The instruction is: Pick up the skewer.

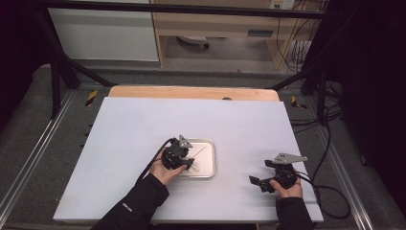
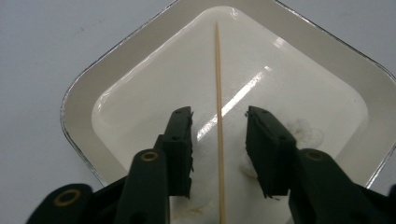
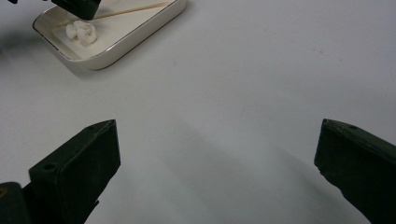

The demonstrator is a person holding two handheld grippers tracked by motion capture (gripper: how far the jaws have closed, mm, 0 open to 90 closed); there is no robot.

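- While the left gripper (image 1: 184, 160) hangs over the tray (image 1: 209, 143), no brand, label or readable writing turns up on tray, tools or table; a small pale mark on the person's dark left sleeve (image 1: 127, 207) is too small to read.
- Left hand (image 1: 165, 170) comes in from the bottom edge, forearm angled up toward the tray, gripper tipped down into the dish.
- Down in the left gripper view, the skewer (image 2: 218, 116) runs straight up the gap between the two black jaws, which stand a little apart on either side of it, not touching it.
- That thin wooden stick lies in the white tray (image 2: 84, 93), its far tip reaching up near the far corner of the basin.
- White lumps (image 3: 81, 31) sit in the tray beside the stick's near end.
- Right hand (image 1: 287, 188) rests low at the table's near right, right gripper (image 1: 263, 182) pointing left, well apart from the tray.
- Its jaws stand wide apart with nothing between them, bare white table (image 3: 243, 84) beyond.
- Room to move: open tabletop lies all around the tray, with the near edge close to both forearms and a wooden strip (image 1: 191, 92) along the far edge.
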